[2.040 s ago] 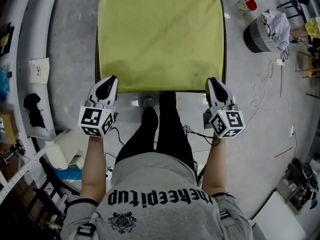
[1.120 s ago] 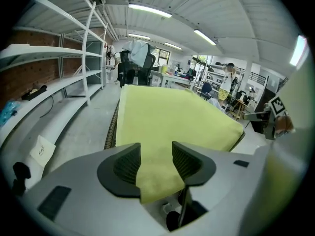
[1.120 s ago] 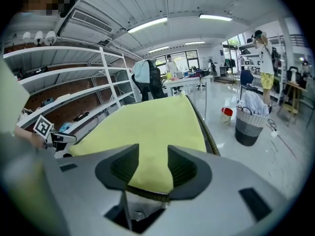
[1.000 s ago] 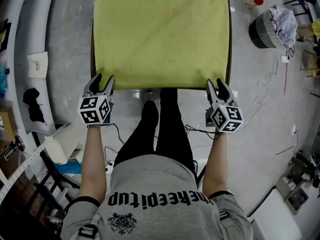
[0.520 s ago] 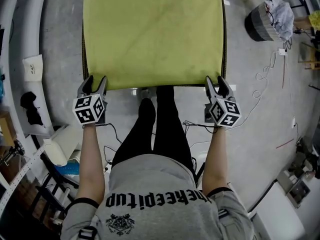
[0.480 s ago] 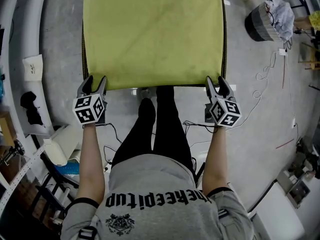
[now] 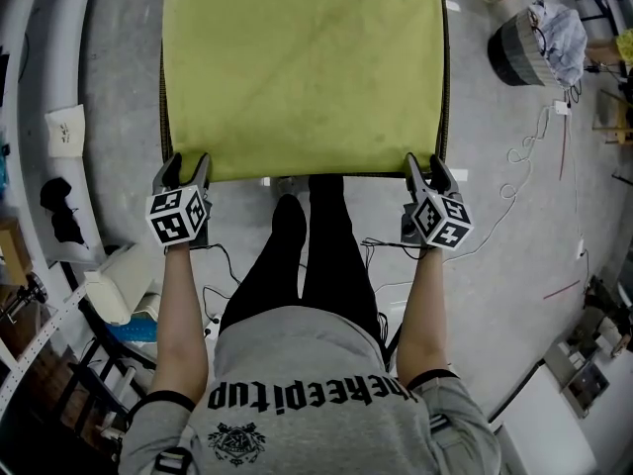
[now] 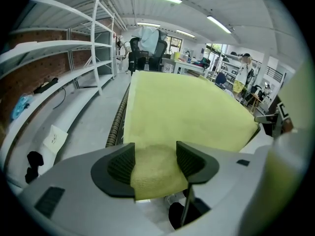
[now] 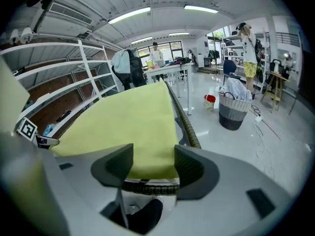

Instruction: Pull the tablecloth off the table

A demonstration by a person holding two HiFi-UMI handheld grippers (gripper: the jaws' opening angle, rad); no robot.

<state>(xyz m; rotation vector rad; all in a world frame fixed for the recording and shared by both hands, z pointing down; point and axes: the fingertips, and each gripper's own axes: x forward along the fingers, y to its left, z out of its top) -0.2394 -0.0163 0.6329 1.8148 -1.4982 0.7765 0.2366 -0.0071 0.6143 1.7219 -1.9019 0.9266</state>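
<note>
The yellow-green tablecloth (image 7: 302,67) lies spread flat over the desk (image 9: 188,132), its near edge toward the person. The left gripper (image 7: 185,164) is released, its jaws just opening, with the cloth's near left corner between them. The right gripper (image 7: 424,164), also just opening, straddles the near right corner.

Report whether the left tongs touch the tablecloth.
Cannot tell. In the left gripper view the tablecloth corner sits inside the left tongs, whose jaws have just been opening; neither contact nor gap shows plainly.
</note>
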